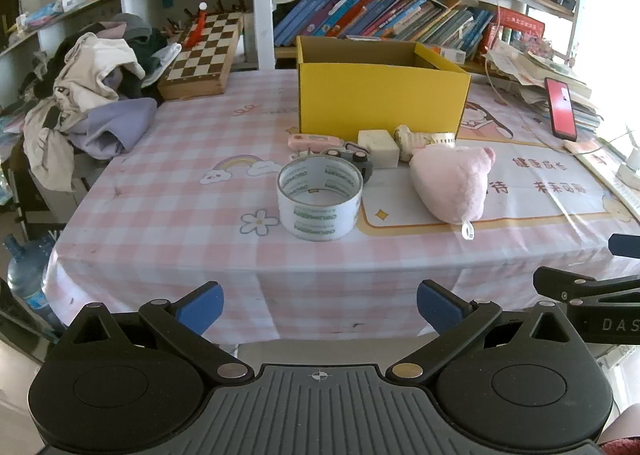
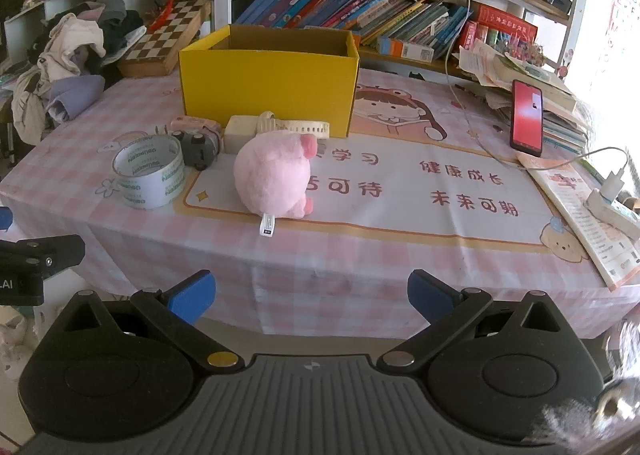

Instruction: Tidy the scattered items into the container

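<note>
Jaws apart before pink-checked tablecloth (image 1: 192, 191)

Table (image 1: 168, 215) covered by pink checked cloth.
Yellow box (image 1: 380, 95), tape roll (image 1: 320, 199), pink plush (image 1: 452, 183), chessboard (image 1: 204, 55), phone (image 1: 562, 109) are laid on it.

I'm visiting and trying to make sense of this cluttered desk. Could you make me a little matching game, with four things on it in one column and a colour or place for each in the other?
Things:
1. cardboard box
2. tape roll
3. plush pig
4. phone

Descriptions:
A. soft and pink, with a white tag at the table's near edge
B. yellow, open at the top, behind the small items
C. propped against a stack of books and papers, red screen lit
D. whitish ring, lying flat on the checked cloth

Pairs: 1-B, 2-D, 3-A, 4-C
</note>
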`<action>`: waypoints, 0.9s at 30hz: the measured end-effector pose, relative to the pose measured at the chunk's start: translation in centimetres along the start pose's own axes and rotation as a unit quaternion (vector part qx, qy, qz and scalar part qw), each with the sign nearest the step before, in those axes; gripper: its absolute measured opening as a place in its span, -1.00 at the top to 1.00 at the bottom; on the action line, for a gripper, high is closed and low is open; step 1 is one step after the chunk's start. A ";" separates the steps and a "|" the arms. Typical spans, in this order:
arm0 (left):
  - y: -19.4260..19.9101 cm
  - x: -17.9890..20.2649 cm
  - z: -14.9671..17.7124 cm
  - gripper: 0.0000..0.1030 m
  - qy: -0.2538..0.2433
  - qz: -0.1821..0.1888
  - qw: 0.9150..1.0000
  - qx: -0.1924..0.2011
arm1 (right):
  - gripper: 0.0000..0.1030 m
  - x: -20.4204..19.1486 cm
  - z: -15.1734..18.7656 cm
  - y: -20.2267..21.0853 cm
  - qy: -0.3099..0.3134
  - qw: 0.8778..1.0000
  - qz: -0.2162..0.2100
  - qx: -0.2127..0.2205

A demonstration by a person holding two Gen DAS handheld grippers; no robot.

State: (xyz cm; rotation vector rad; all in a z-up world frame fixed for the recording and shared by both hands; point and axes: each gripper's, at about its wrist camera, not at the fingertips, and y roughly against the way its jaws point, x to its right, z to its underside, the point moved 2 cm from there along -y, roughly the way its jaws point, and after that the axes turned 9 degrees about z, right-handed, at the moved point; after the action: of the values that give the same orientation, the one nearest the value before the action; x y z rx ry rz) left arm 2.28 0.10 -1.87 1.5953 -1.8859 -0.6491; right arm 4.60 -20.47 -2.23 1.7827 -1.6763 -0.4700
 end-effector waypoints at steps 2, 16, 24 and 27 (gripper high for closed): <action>0.0 0.0 0.0 -1.00 0.000 -0.001 1.000 0.000 | -1.00 0.0 0.0 0.0 0.000 1.000 0.000 0.000; 0.1 -0.1 -0.4 -1.00 -0.008 0.016 1.000 0.001 | -1.00 -0.2 -0.4 0.3 0.001 1.000 0.001 0.001; -0.2 -0.4 -0.8 -1.00 -0.016 0.022 1.000 0.001 | -1.00 -0.9 -1.1 0.4 0.008 1.000 -0.007 0.005; -0.3 -0.3 -1.0 -1.00 -0.019 0.024 1.000 0.002 | -1.00 -0.9 -1.4 0.2 0.006 1.000 -0.007 0.006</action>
State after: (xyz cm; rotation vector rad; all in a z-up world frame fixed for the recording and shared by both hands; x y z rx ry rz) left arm 3.20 0.36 -1.40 1.5440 -1.9486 -0.6604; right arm 5.21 -19.30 -1.20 1.8048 -1.6626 -0.4557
